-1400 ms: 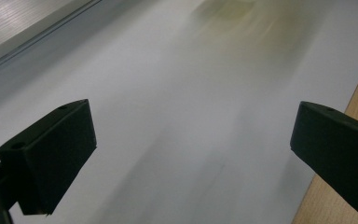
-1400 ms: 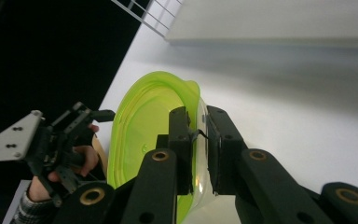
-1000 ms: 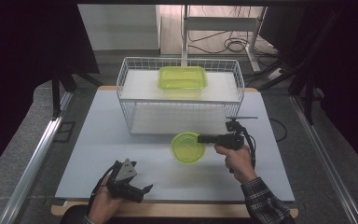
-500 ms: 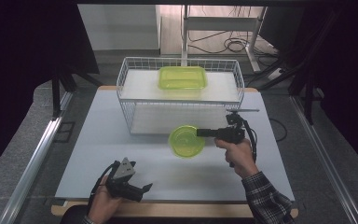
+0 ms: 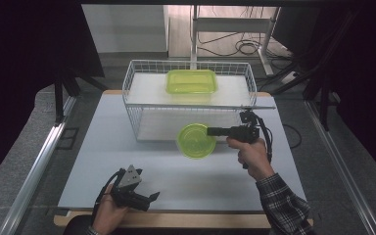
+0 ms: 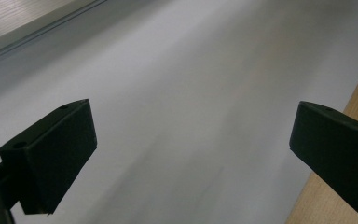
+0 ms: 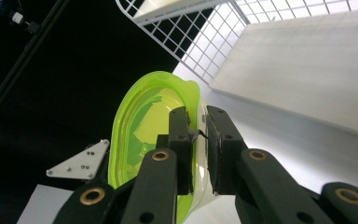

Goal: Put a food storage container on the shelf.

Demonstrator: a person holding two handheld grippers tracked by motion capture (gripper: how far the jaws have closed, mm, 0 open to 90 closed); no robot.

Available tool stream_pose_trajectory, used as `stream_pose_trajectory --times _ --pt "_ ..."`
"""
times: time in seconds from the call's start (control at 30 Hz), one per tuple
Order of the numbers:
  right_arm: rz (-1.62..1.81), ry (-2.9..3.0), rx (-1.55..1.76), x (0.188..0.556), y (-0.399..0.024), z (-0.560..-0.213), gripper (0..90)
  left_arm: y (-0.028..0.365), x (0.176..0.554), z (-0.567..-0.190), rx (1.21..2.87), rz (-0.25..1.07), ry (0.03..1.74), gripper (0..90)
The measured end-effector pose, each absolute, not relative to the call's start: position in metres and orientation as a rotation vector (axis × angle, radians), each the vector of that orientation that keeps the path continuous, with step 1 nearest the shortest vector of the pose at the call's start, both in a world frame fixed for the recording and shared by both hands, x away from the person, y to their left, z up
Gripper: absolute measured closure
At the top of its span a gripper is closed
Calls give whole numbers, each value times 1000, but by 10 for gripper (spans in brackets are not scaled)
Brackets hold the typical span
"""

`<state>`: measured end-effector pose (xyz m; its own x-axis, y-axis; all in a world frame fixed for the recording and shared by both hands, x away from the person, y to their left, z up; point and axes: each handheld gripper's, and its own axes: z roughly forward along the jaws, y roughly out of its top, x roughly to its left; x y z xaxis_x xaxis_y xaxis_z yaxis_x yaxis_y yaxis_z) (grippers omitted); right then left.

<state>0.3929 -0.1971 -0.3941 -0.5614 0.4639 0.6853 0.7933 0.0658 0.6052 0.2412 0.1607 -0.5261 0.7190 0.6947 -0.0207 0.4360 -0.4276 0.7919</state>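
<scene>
Currently, round green bowl (image 5: 196, 140) pinched at rim by right gripper (image 5: 210, 130), jaws closed on its edge; bowl held clear of table (image 5: 103, 147), just before wire basket (image 5: 132, 88). Left gripper (image 5: 149, 198) seen low at near table edge, jaws apart, nothing gripped. Rectangular green container (image 5: 191, 81) seen inside basket.

Bright table, dark surround, soft blur

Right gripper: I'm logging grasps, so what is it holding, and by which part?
The right gripper holds the round green bowl, jaws pinching its rim. The left gripper holds nothing.
</scene>
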Motion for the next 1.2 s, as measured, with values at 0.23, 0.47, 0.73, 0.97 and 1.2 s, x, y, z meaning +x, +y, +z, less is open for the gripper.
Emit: stream_pose_trajectory --times 0.23,0.47,0.73,0.97,1.2 --pt "-1513 -2023 -1259 398 -196 -378 810 161 241 -525 2081 406 847 5" --pt "-1537 -2032 -1256 402 -197 -364 809 162 241 -525 2066 377 863 6" --pt "-1558 -2025 -1258 406 -199 -351 809 162 242 -524 2048 335 879 6" --pt "-1573 -2026 -1256 410 -199 -340 810 164 242 -523 2018 302 884 8" --pt "-1594 -2015 -1256 418 -196 -326 810 165 242 -522 1997 287 887 9"
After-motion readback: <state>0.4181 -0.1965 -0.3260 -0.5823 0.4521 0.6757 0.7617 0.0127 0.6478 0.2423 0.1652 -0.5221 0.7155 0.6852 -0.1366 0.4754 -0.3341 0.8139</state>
